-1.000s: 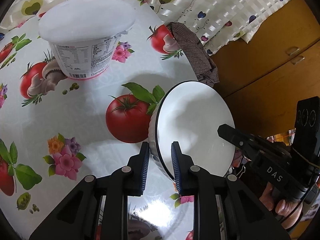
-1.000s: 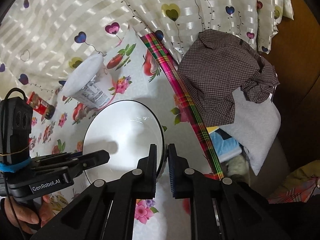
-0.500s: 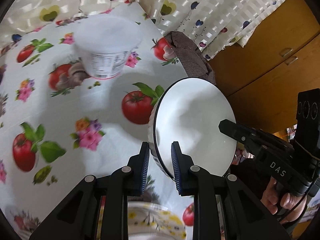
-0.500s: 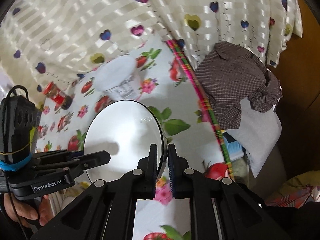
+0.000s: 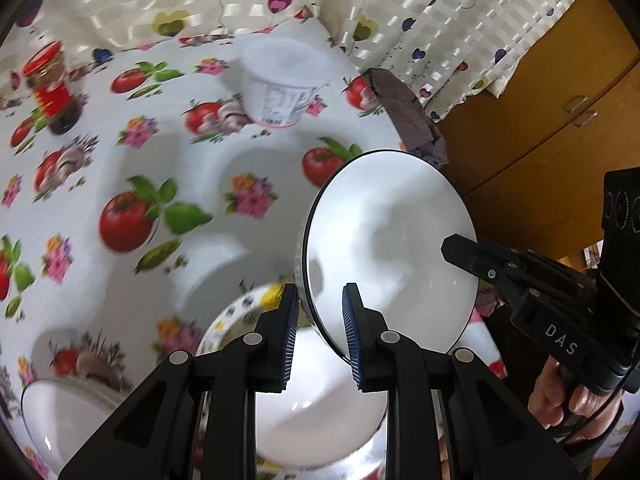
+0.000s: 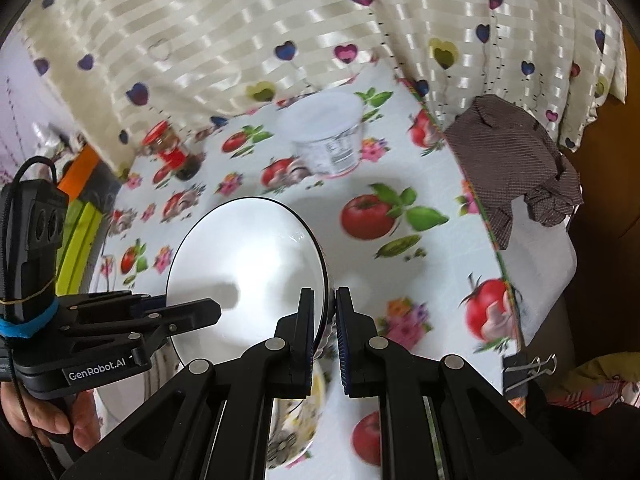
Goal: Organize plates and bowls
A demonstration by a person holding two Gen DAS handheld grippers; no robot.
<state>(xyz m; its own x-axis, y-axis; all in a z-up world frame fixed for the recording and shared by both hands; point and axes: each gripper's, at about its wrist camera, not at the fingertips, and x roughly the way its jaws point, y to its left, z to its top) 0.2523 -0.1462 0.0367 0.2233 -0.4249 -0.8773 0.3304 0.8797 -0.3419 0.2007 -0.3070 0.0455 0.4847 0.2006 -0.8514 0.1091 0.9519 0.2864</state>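
Note:
A white bowl with a thin black rim [image 5: 392, 240] hangs tilted above the tomato-print tablecloth [image 5: 120, 184], carried by both grippers. My left gripper [image 5: 320, 300] is shut on the bowl's near-left rim. My right gripper [image 6: 332, 300] is shut on the opposite edge of the same bowl [image 6: 248, 264]. Below the lifted bowl sits a flower-patterned bowl [image 5: 232, 316], also seen under the right gripper as the flower-patterned bowl [image 6: 296, 432]. Another white-lined dish [image 5: 52, 412] shows at the bottom left, partly cut off.
A white lidded tub [image 5: 284, 84] stands at the back of the table and a red-capped jar [image 5: 52, 84] at the far left. A brown checked shirt [image 6: 508, 168] drapes off the right edge, near a wooden cabinet [image 5: 560, 120]. A heart-print curtain [image 6: 280, 20] hangs behind.
Both grippers have risen and drawn back together with the white bowl. The tub now looks farther away, and the flower-patterned bowl and the jar have come into view.

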